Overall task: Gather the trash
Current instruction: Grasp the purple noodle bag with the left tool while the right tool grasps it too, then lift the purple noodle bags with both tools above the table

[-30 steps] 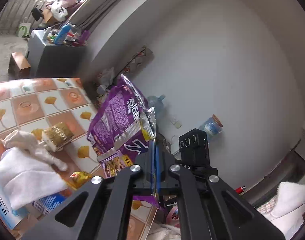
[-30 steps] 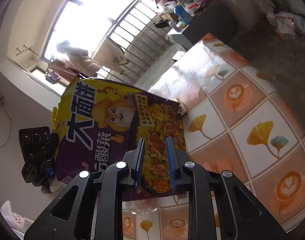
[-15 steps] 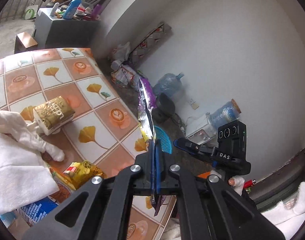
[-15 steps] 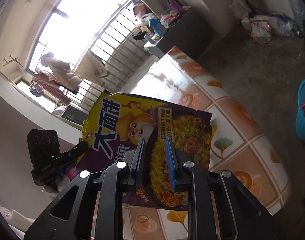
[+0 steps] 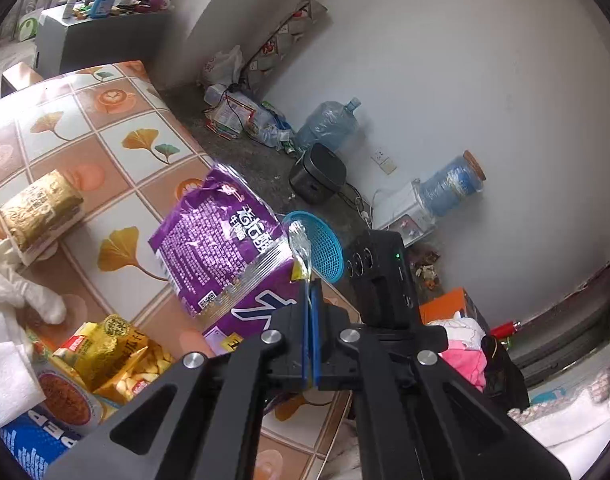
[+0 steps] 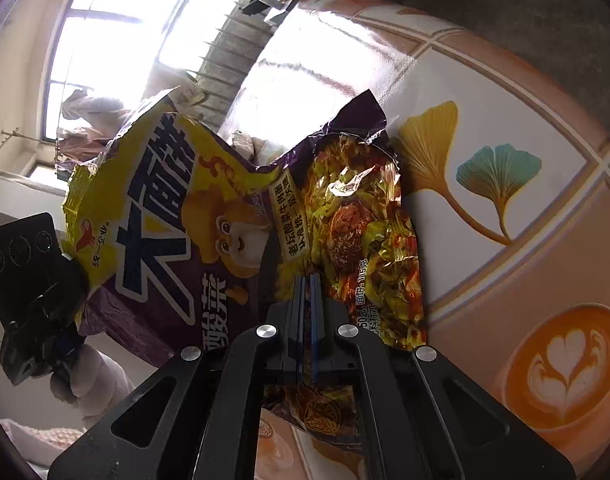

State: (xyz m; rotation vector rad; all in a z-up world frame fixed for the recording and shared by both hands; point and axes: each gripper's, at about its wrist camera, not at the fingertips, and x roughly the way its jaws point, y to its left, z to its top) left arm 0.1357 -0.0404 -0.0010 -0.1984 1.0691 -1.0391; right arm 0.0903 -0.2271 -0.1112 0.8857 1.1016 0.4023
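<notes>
A purple and yellow noodle wrapper (image 5: 221,248) hangs above the tiled table (image 5: 117,148). My left gripper (image 5: 311,300) is shut on its silver edge. In the right wrist view the same wrapper (image 6: 233,216) shows its printed front, and my right gripper (image 6: 307,284) is shut on its lower crumpled part. The left gripper's body (image 6: 29,280) shows at the wrapper's left edge. A blue mesh basket (image 5: 321,248) stands on the floor beyond the table edge, just behind the wrapper.
On the table lie a gold packet (image 5: 41,208), a yellow snack bag (image 5: 113,352), white cloth (image 5: 9,292) and a noodle cup (image 5: 65,396). On the floor are water jugs (image 5: 325,124), a black cooker (image 5: 317,176) and litter by the wall.
My right gripper has closed from open onto the wrapper. The wrapper has turned from edge-on to flat in the left wrist view and come lower toward the table.
</notes>
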